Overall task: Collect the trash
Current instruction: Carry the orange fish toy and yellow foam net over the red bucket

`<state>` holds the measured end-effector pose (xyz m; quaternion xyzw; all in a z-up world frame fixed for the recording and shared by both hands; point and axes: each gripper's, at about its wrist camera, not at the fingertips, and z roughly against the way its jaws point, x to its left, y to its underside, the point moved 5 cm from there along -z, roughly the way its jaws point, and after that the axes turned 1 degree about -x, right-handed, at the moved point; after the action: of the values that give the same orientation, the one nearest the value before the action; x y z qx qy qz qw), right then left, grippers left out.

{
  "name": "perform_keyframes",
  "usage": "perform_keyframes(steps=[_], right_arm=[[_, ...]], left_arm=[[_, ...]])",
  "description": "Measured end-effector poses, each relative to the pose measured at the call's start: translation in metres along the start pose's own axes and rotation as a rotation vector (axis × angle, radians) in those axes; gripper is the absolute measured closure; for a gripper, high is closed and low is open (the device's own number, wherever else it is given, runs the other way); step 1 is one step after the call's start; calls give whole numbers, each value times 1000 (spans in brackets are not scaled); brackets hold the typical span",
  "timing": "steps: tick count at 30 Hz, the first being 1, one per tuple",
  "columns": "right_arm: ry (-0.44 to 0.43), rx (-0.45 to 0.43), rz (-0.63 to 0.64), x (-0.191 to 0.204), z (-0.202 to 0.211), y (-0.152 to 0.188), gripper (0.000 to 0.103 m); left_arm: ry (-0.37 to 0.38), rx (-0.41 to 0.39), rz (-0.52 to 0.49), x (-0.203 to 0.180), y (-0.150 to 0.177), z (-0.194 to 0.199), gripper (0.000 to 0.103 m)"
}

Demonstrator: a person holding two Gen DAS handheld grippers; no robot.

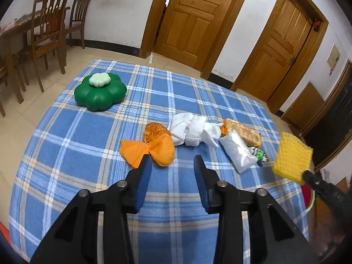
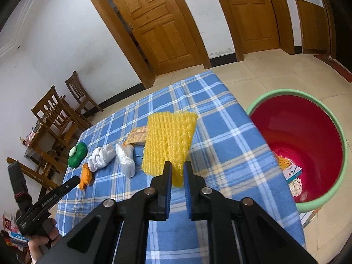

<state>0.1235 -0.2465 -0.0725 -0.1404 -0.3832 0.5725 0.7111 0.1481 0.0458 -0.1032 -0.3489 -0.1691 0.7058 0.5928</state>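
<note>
1. Right gripper, lower centre of the right wrist view: jaws clenched on the lower edge of a yellow foam fruit net, which stands lifted above the blue plaid tablecloth.
2. Left gripper, lower centre of the left wrist view: jaws released, with nothing between them; bare cloth lies under the gap.
3. Just above the left gripper's tips lies an orange crumpled wrapper, its lower edge meeting the left finger's tip in the picture.
4. To the right of it, in a row across mid-frame: a white bundled cloth, a white plastic packet and a yellow-orange snack wrapper, touching or overlapping one another.
5. A green flower-shaped container sits apart at upper left, with open cloth around it.
6. Red bin with green rim, right of the right wrist view, stands on the floor just beside the table's right edge; some trash lies at its bottom.
7. Tiled floor is open beyond the table's far edge up to the wooden doors; wooden chairs crowd the upper left.
</note>
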Motion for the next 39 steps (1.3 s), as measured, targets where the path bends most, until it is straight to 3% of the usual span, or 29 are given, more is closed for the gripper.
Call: perform_keyframes(steps=[3,14,17,21,24,39], right_arm=[[4,3,-11,-4,0,1,91],[0,13,-29,-14,-1,3,91],[-8,18,-42,-17,1,5,91],[-10,13,-51,-20,4,4,91],[-10,2,-53,-21,9,3,91],[-19,-67,-75,-30,43,-1,91]], left_arm=[[-28,17,-13,1,-2,-11,57],[-84,43,-22,11,-5,-38,57],[-85,37,-32,12,-4,-40,65],[-76,31,-35,11,-2,-39,73],[-48,20,-17,10,-2,-33,87],[59,-29,-30,-20,-3,12,88]])
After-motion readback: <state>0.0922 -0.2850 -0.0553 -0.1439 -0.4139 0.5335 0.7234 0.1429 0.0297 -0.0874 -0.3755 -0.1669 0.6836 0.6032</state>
